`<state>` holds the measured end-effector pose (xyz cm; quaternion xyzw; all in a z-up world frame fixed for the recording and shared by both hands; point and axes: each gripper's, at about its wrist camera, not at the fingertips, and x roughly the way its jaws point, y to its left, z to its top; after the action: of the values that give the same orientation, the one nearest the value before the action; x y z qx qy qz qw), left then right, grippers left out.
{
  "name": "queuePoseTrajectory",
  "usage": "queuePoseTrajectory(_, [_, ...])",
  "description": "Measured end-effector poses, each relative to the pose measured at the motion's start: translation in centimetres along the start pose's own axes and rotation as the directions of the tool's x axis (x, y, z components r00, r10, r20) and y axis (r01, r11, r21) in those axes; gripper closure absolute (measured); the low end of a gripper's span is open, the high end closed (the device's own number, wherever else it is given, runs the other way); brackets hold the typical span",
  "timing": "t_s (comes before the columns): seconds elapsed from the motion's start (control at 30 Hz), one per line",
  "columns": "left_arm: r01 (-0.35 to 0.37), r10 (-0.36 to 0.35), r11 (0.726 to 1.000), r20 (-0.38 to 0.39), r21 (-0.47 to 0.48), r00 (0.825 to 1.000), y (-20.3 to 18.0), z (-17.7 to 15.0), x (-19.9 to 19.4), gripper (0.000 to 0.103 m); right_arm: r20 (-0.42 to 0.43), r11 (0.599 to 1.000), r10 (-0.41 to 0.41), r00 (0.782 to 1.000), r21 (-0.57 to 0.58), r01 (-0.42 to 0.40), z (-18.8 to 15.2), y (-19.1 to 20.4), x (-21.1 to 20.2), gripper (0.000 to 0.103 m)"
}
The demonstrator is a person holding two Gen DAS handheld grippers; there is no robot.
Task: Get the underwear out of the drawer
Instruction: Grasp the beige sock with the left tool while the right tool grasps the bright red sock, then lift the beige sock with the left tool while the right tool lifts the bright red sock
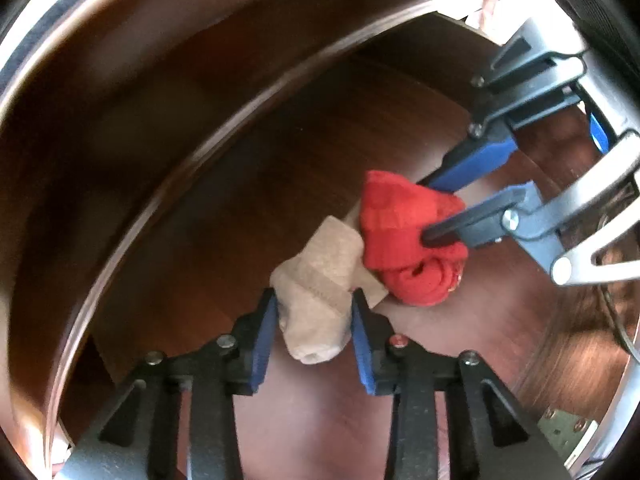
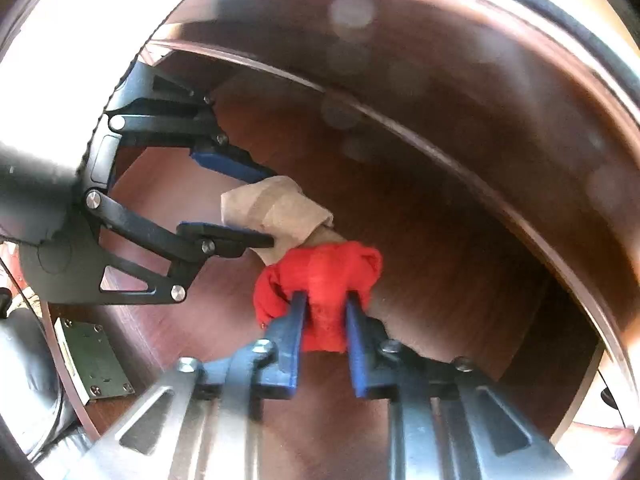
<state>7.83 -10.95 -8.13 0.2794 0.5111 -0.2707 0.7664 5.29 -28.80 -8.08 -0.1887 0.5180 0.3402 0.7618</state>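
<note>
Two handheld grippers reach down into a dark wooden drawer (image 1: 224, 208). The left gripper (image 1: 314, 320) has its blue-padded fingers clamped on a rolled beige piece of underwear (image 1: 316, 280) lying on the drawer floor. At about two o'clock from it, touching it, a red piece of underwear (image 1: 404, 236) (bunched up) is pinched between the fingers of the right gripper (image 2: 324, 312). A metal hinge plate (image 2: 94, 364) sits at eight o'clock in the right wrist view.
</note>
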Motion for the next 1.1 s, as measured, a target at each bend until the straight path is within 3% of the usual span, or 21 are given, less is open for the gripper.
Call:
queuePoseTrajectory(0.33, [-0.018,0.02,0.998,0.023,-0.065,1.0,0.3,0.7,-1.3,0.072,0.063,1.0,-0.02,0.998,-0.009,0.02,-1.5,0.7,-2.6,0.09])
queuePoseTrajectory(0.4, [-0.025,0.027,0.996,0.029,-0.08,0.999,0.6,-0.8,-1.3,0.072,0.084,1.0,-0.021,0.996,-0.004,0.021,-3.2,0.9,-3.0,0.091])
queuePoseTrajectory(0.9, [-0.038,0.068,0.973,0.126,-0.227,0.99,2.3,-3.8,-4.3,0.072,0.201,0.999,-0.032,0.979,0.004,0.032,-9.2,1.7,-6.7,0.091])
queuePoseTrajectory(1.1, [-0.012,0.055,0.963,0.152,-0.271,0.987,1.6,-5.4,-5.3,0.072,0.22,0.999,-0.031,0.975,0.027,0.026,-10.7,1.0,-8.1,0.091])
